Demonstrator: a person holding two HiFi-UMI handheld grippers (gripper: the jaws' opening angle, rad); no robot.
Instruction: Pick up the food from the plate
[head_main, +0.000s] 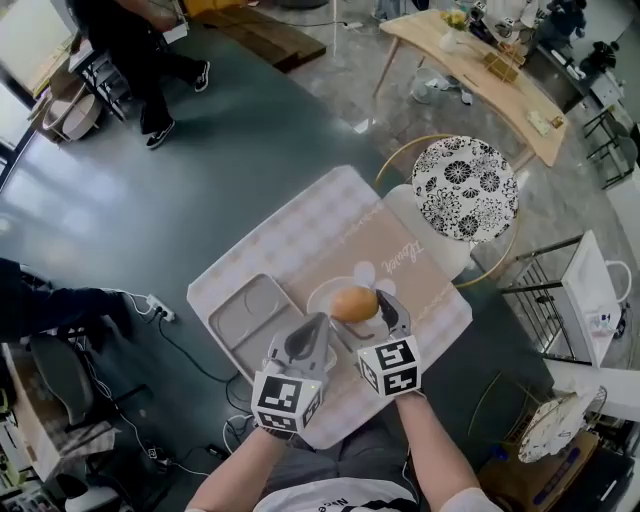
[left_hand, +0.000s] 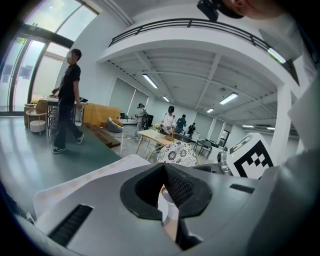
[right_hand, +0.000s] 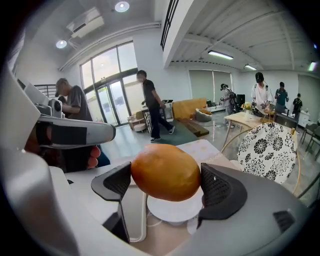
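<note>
A round orange-brown piece of food (head_main: 353, 303) is gripped between the jaws of my right gripper (head_main: 358, 306). In the right gripper view the food (right_hand: 166, 171) hangs a little above the white plate (right_hand: 172, 209), with a dark pad pressing each side of it. The plate (head_main: 318, 296) lies on a beige placemat (head_main: 400, 265). My left gripper (head_main: 316, 328) hovers just left of the plate, shut and with nothing in it. In the left gripper view its pads (left_hand: 175, 187) meet and hide most of the plate.
A grey compartment tray (head_main: 250, 315) lies on the checkered cloth to the left of the plate. Beyond the table stands a black-and-white patterned round seat (head_main: 465, 187). A wire rack (head_main: 560, 290) is at the right. A person (head_main: 140, 60) walks at the far left.
</note>
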